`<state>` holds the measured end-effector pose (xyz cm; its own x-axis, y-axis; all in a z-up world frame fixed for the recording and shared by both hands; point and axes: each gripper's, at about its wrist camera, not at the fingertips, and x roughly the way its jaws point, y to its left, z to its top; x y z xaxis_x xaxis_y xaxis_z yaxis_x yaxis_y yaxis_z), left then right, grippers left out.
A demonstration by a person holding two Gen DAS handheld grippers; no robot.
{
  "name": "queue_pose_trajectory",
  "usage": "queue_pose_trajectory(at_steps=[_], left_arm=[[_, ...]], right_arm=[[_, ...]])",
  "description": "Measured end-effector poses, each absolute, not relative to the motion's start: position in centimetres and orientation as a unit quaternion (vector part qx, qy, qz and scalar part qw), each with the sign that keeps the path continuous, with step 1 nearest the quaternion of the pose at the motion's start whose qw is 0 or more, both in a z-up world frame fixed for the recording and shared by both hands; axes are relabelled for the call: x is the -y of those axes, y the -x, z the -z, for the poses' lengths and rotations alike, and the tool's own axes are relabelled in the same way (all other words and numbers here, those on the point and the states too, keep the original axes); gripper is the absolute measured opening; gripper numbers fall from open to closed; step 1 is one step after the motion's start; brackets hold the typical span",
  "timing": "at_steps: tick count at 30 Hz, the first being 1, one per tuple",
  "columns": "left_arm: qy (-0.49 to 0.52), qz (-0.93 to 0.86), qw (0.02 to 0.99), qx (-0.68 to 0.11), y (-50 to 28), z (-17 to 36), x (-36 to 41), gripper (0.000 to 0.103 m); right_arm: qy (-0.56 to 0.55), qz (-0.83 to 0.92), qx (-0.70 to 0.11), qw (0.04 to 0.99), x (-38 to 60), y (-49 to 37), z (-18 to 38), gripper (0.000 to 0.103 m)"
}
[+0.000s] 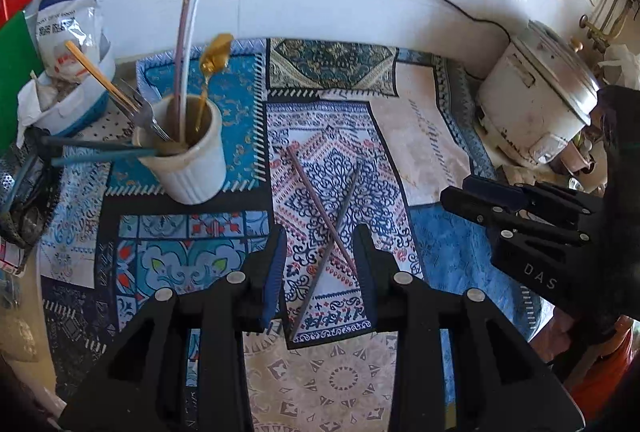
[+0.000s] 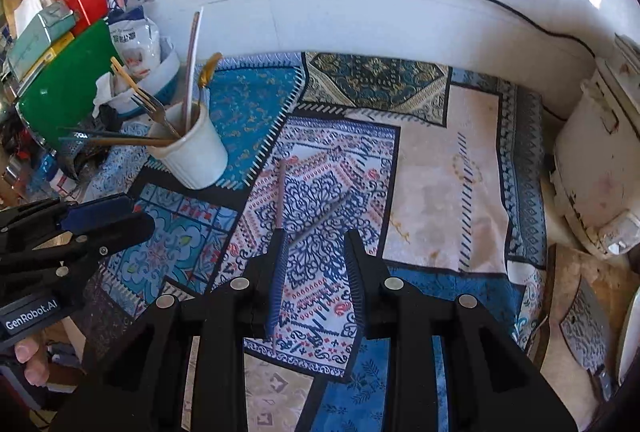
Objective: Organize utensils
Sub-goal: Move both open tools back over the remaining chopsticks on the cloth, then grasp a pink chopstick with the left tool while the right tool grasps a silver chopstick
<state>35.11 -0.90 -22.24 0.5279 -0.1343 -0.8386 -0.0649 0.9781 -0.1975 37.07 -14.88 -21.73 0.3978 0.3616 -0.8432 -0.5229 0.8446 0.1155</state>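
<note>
I am part-way through tidying utensils on a bench covered by a patterned cloth [image 1: 440,152]. A white ribbed cup [image 1: 188,160] near the bench's back left corner already holds a fork [image 1: 140,110], a gold spoon [image 1: 214,60] and several chopsticks. Two loose chopsticks [image 1: 326,228] lie crossed on the cloth near the middle of the bench, just ahead of my left gripper [image 1: 322,264], whose jaws stand open and empty on either side of the crossing. My right gripper [image 2: 314,268] is also open and empty, with one stick's end running by its left finger.

I judge the next move is to lower one gripper, close on one stick and carry it to the cup.

The left view shows the crossing clearly. The right view adds a green board [image 2: 68,88] at the left edge and a cleaver [image 2: 588,328] at the right.
</note>
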Motion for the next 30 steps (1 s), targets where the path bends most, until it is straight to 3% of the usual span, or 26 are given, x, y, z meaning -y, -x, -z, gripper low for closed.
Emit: queue_pose_trajectory(at_steps=[15, 21, 23, 30], left_arm=[[0.109, -0.001, 0.821, -0.561, -41.9, 31.6, 3.4, 0.033], [0.138, -0.017, 0.801, -0.582, -45.1, 33.8, 2.0, 0.021], [0.128, -0.017, 0.805, -0.579, -45.5, 33.8, 2.2, 0.020], [0.085, -0.008, 0.816, -0.572, -45.5, 34.0, 2.8, 0.004]], right_arm=[[0.065, -0.222, -0.544, 0.806, 19.4, -37.1, 26.9, 0.026], [0.052, -0.219, -0.558, 0.799, 20.2, -38.0, 28.0, 0.026], [0.051, -0.222, -0.562, 0.795, 20.1, -38.4, 28.3, 0.026], [0.044, -0.246, -0.571, 0.782, 18.6, -39.6, 29.0, 0.026]])
